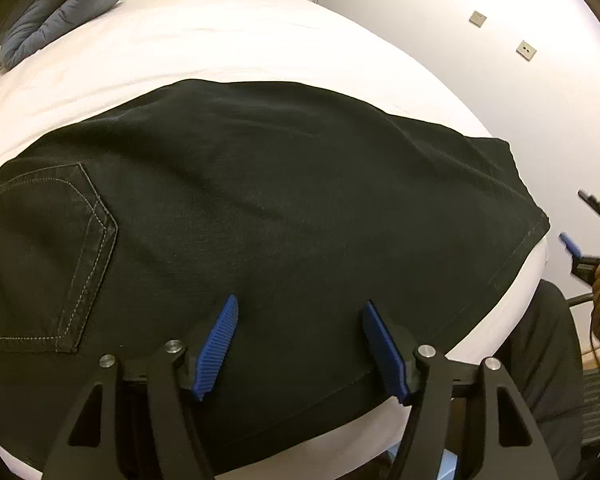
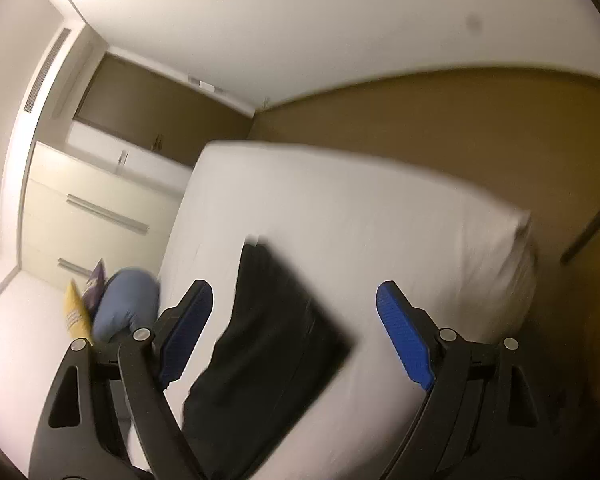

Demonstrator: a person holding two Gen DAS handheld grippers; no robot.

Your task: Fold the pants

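Note:
Black pants [image 1: 260,216] lie flat on a white bed [image 1: 220,40], back pocket [image 1: 48,248] at the left, hem at the right near the bed's edge. My left gripper [image 1: 300,312] is open and empty, just above the near edge of the pants. My right gripper [image 2: 296,300] is open and empty, held in the air off the bed's side; it also shows in the left wrist view [image 1: 580,220] at the far right. In the blurred, tilted right wrist view the pants [image 2: 276,336] lie between the fingers, well below.
A blue-grey duvet [image 1: 60,4] is bundled at the far left of the bed. A white wall [image 1: 460,8] with sockets runs along the right. Cream drawers [image 2: 88,216] and a yellow packet [image 2: 76,312] stand beyond the bed [image 2: 340,208].

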